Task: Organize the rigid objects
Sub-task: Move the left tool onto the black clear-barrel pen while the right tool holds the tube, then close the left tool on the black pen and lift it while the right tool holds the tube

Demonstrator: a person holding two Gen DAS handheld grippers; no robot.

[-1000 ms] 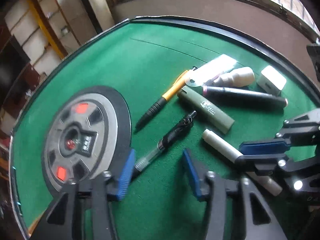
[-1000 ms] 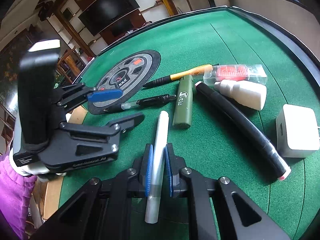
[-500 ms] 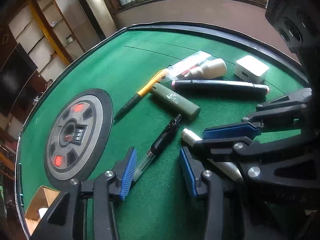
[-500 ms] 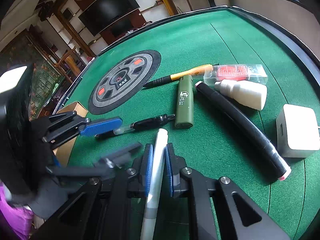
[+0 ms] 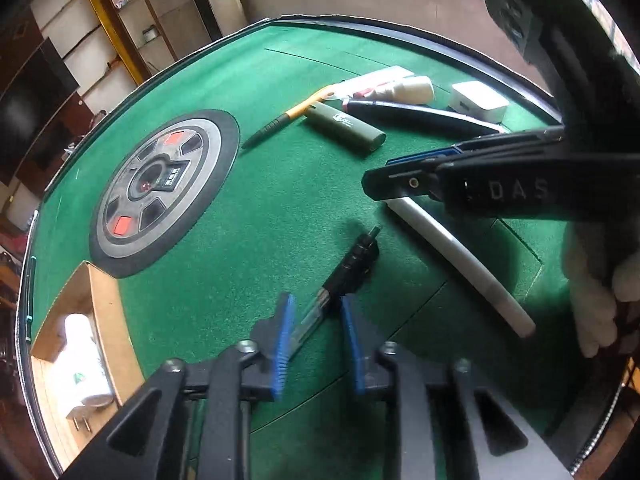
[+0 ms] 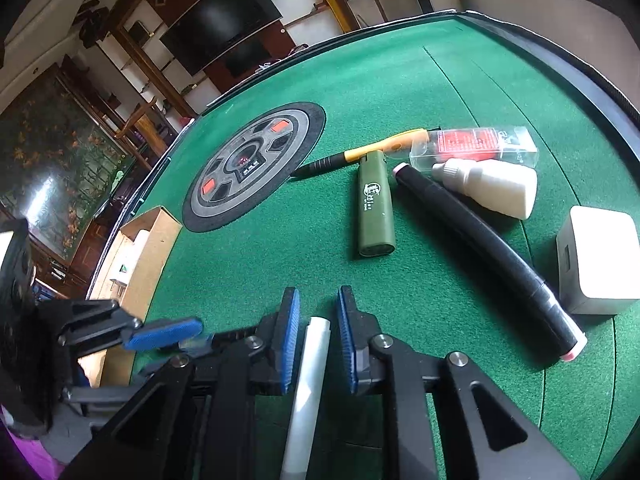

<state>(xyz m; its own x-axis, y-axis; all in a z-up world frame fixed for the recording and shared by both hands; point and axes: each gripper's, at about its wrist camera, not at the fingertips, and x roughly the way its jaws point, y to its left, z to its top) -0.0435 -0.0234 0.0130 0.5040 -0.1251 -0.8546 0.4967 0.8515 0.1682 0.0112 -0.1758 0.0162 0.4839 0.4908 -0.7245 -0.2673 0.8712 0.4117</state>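
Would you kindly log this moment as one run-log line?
left gripper: closing around clear black-tipped pen, pads apart | right gripper: just opened, white cylindrical pen loose between pads | stage: handover between grippers

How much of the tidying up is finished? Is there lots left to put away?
Done: one white plug lies in the cardboard box. In hand: the left hand-held gripper has just been closing around the black pen; the right hand-held gripper has just been opening, white pen loose between its pads. Left on the felt: yellow pen, green lighter, black marker, white bottle, clear case, white adapter.
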